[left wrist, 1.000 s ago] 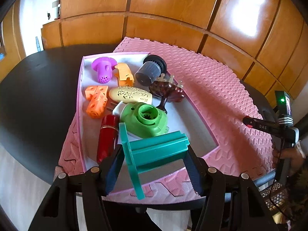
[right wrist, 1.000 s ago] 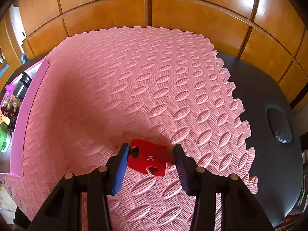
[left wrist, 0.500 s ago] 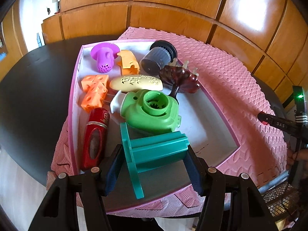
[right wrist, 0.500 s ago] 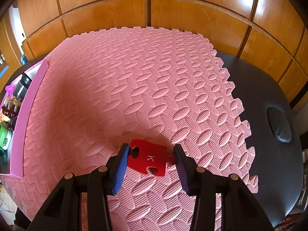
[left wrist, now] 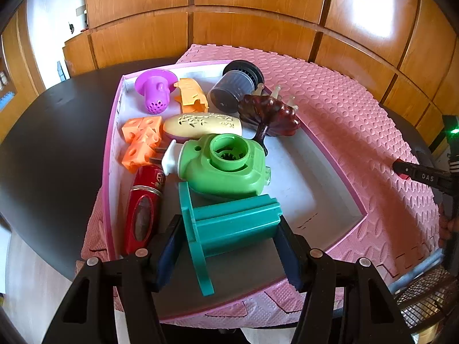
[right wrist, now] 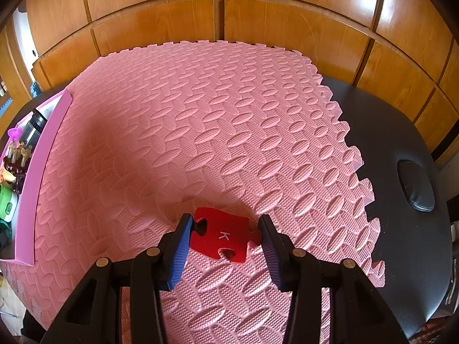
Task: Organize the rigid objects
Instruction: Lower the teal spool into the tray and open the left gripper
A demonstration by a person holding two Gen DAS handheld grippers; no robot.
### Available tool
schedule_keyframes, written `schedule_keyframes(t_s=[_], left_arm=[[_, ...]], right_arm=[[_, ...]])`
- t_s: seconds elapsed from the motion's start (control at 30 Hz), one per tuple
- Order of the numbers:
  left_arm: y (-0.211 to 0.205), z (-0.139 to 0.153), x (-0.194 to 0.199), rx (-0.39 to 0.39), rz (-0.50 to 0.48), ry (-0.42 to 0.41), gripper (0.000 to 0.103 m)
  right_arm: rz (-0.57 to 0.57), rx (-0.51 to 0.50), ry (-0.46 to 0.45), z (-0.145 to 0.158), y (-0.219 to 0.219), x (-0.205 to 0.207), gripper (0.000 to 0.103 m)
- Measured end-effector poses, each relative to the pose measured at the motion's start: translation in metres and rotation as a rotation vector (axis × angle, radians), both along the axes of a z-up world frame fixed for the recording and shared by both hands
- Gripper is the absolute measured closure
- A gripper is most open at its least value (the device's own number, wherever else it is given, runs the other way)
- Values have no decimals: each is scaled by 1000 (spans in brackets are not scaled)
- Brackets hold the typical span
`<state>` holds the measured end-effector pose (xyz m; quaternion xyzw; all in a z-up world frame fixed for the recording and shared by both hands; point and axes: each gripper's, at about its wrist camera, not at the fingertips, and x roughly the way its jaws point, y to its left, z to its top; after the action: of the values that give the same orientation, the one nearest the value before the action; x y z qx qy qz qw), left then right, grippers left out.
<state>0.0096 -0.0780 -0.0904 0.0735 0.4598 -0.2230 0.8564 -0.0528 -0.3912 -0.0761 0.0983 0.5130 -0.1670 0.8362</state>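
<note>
Covering most of a black table (right wrist: pixel 401 132): pink foam mat (right wrist: pixel 229 114) of interlocking tiles, embossed with oval weave pattern, toothed along right edge. Glossy wood-panelled cabinets (right wrist: pixel 287 14) behind. Shallow pink-rimmed tray (left wrist: pixel 332 160) with grey floor on mat's left part.

Left gripper (left wrist: pixel 229 238): angled steeply downward over tray's near end, blue ribbed pads clamped on teal plastic piece (left wrist: pixel 229 223) — ribbed rectangular block with flat flange at left end, held crosswise above tray floor.

Right gripper (right wrist: pixel 225 235): angled steeply downward over bare mat, well apart from tray. Fingers closed against both sides of flat red puzzle piece (right wrist: pixel 222 233), marked with white letter K, lying on mat.

In tray, beyond teal piece: green moulded housing (left wrist: pixel 226 169) with round socket; red cylindrical case (left wrist: pixel 145 206) at left wall; orange perforated cubes (left wrist: pixel 140 140); cream oval case (left wrist: pixel 203 124) with cut-out pattern; purple perforated plug (left wrist: pixel 156 89); orange shell (left wrist: pixel 190 94); dark ribbed canister (left wrist: pixel 238 86); dark brown hair claw (left wrist: pixel 269 114).
</note>
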Motion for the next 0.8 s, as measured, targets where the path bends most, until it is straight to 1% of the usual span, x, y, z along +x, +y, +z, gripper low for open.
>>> schedule_keyframes(t_s=[0.6, 0.8], left_arm=[[-1, 0, 0, 3, 6, -4, 40], [0, 3, -2, -12, -1, -8, 38]], right_arm=[[-1, 0, 0, 0, 0, 0, 56], [-1, 0, 0, 0, 0, 0, 56]])
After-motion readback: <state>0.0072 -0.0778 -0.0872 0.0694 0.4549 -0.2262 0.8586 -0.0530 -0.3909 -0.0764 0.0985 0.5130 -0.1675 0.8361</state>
